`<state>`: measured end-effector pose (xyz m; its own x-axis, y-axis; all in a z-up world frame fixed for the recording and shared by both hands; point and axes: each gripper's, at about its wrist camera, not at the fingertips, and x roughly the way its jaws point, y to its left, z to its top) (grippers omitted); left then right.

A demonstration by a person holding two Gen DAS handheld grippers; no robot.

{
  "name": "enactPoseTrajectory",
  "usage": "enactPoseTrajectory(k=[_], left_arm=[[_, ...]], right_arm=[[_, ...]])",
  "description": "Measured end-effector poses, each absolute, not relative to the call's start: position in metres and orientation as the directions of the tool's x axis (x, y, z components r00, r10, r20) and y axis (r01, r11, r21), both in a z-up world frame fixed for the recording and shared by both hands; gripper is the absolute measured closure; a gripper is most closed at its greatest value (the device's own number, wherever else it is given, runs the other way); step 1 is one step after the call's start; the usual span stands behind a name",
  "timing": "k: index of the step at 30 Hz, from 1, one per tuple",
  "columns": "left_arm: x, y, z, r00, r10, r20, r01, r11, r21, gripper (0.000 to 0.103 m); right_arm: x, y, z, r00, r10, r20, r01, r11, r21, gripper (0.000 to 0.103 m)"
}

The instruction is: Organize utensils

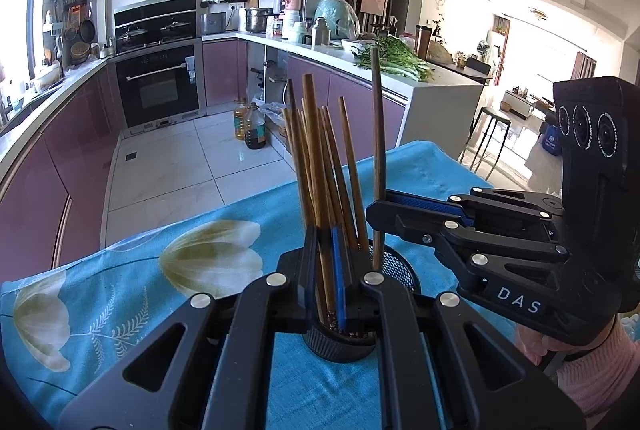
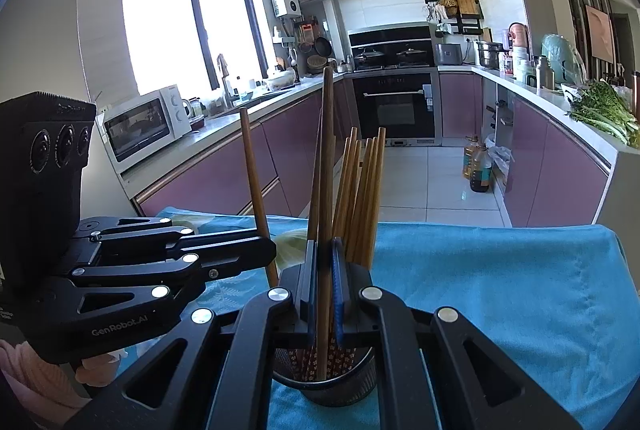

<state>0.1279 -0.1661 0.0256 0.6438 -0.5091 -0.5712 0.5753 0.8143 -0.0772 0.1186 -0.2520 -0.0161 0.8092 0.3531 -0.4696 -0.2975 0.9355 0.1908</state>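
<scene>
Both grippers are clamped on brown wooden chopsticks standing in the black mesh cup (image 2: 324, 382) near the front edge of the blue flowered tablecloth (image 1: 132, 294): the left gripper (image 1: 325, 270) pinches one chopstick (image 1: 310, 150), the right gripper (image 2: 323, 282) another (image 2: 327, 150). Step in hand, by judgement: seating chopsticks in the cup. The next move calls for lowering each fully, then releasing without tipping the cup

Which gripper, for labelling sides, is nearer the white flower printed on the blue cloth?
Left. The left gripper is just beside the flower; the right gripper lies beyond the wooden chopsticks.
</scene>
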Motion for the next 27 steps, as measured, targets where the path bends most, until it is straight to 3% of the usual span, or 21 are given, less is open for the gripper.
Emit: enactPoseTrajectory(k=[19, 22, 25, 27], left_arm=[[0.160, -0.170, -0.006, 0.612, -0.492, -0.619, 0.572, 0.816, -0.083, 0.093], [0.158, -0.165, -0.010, 0.621, -0.490, -0.612, 0.562, 0.822, -0.087, 0.079], [0.154, -0.153, -0.011, 0.644, -0.482, -0.594, 0.540, 0.837, -0.093, 0.067], [0.149, -0.143, -0.009, 0.668, -0.473, -0.575, 0.521, 0.848, -0.092, 0.052]], right_arm=[[0.129, -0.256, -0.022, 0.801, 0.347, -0.489, -0.266, 0.937, 0.229, 0.096], [0.127, -0.255, -0.023, 0.799, 0.345, -0.492, -0.266, 0.937, 0.227, 0.093], [0.121, -0.252, -0.024, 0.799, 0.349, -0.490, -0.269, 0.936, 0.226, 0.073], [0.115, -0.250, -0.024, 0.801, 0.351, -0.485, -0.276, 0.936, 0.220, 0.068]])
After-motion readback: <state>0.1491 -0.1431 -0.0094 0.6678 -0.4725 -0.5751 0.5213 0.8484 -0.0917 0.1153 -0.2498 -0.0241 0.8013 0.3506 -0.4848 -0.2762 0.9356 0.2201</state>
